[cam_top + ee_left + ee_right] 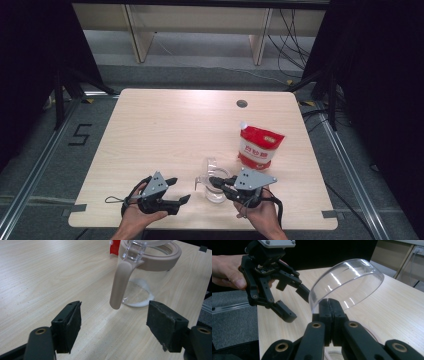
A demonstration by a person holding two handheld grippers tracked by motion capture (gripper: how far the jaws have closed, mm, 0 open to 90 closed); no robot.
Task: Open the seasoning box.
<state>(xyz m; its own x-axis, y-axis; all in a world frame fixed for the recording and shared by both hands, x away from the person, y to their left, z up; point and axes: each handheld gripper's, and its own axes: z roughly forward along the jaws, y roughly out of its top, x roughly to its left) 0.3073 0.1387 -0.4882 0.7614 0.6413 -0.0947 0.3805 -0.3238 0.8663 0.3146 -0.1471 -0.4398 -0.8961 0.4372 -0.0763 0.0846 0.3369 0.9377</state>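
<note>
Sitting near the front edge of the table (150, 120), just ahead of the right hand (260, 212), a clear jug (216, 187) with a beige rim collar and a beige handle (120, 283) — the landmark for everything else. Pressed together on the edge of the jug's transparent hinged lid (347, 282), the right gripper (331, 305) at the jug's right side, lid tipped up and open above the mouth. Spread wide and pinching nothing, the left gripper (113, 326), low over the wood to the jug's left, jaws framing the handle from the near side but not touching it. Hanging straight down from the collar, that handle: long axis upright, free lower end short of the tabletop, facing the left gripper head-on and lying between the lines of its two pads (75, 322) — so clearly the nearer claw for a grasp there, probably needing only a forward push before closing. Beyond the jug on its far right, a red and white pouch (260, 146) standing upright, apart from it. Inside the jug's base, a thin ring of something white — too faint to name.
</note>
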